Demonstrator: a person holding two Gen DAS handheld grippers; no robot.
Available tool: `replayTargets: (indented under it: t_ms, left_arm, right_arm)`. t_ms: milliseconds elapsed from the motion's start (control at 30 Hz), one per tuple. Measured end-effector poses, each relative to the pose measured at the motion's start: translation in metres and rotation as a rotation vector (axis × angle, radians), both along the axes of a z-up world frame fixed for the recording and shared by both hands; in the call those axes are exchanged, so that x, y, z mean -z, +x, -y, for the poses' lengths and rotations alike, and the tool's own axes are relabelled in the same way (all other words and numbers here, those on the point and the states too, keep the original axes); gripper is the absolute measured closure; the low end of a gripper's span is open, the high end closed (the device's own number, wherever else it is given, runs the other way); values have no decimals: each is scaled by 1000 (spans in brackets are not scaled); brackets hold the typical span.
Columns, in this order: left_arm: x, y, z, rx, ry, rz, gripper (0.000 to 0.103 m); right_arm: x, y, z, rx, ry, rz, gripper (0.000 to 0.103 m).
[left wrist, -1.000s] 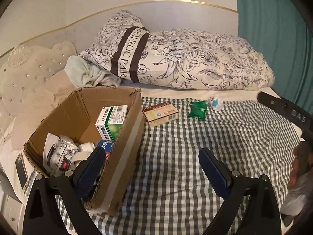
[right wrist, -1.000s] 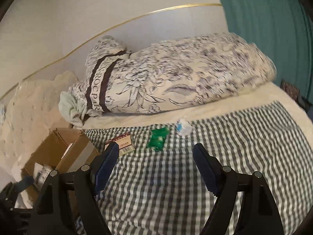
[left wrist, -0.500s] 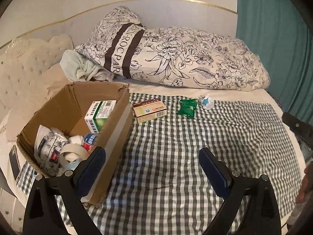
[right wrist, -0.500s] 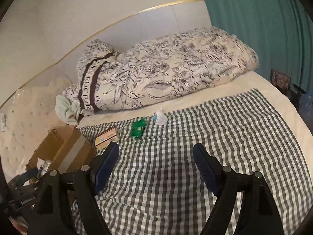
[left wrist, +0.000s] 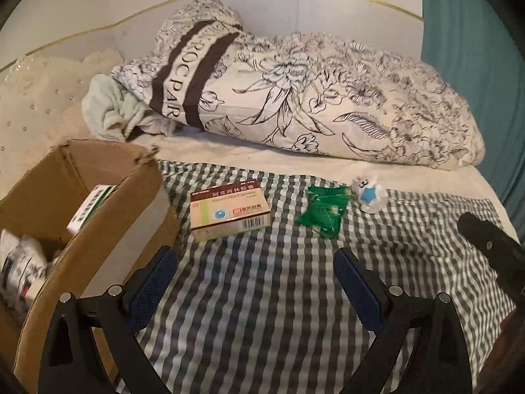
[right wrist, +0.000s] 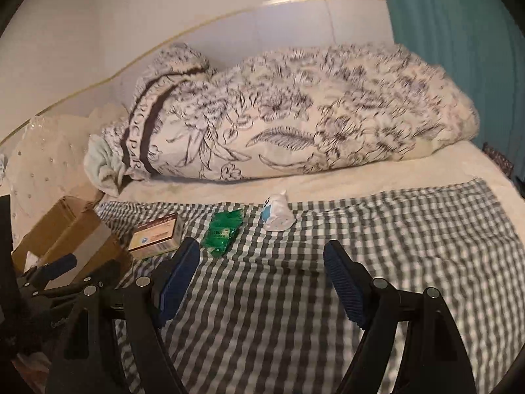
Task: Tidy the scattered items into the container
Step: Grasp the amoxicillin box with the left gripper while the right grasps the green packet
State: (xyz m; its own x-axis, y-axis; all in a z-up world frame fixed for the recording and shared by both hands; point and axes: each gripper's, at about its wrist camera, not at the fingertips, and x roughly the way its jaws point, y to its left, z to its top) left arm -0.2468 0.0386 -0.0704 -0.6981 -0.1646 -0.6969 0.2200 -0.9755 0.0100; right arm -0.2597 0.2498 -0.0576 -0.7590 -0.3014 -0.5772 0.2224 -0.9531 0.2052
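A cardboard box (left wrist: 98, 210) stands at the left on the checked cloth and holds a green-and-white carton (left wrist: 90, 208) and foil packs (left wrist: 19, 262). A beige medicine box (left wrist: 229, 215), a green sachet (left wrist: 323, 211) and a small white toy with a blue star (left wrist: 367, 195) lie in a row on the cloth. My left gripper (left wrist: 254, 275) is open and empty, just short of the medicine box. My right gripper (right wrist: 262, 269) is open and empty, near the green sachet (right wrist: 223, 233) and the toy (right wrist: 277, 215). The box (right wrist: 65, 229) and medicine box (right wrist: 157, 236) sit to its left.
A floral duvet roll (left wrist: 311, 98) and a pale green towel (left wrist: 111, 111) lie along the headboard behind the items. A teal curtain (left wrist: 475, 49) hangs at the right. The checked cloth (left wrist: 262, 312) covers the near part of the bed.
Both grippers have moved forward and lower toward the row of items, which now look larger. The left one shifted right, so less of the box shows. Jaws stayed open.
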Motion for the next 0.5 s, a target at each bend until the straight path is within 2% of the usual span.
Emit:
replayTargets:
  t_ms: [100,233,333,500]
  left_arm:
    - [5,-16,5,-30,18,71,4]
    - [9,-24,10,-76,68,110,4]
    - [14,-38,7,-35,21,130,4]
    - [23,-66,7,88,-124,130,4]
  right_arm:
    - [8,-13,4,-4,-2,56,25]
    - [13,-26,10,-35,52,111,25]
    - [12,-37,14,-54,80,146,25]
    - [11,-66,19,-64,110,172,25]
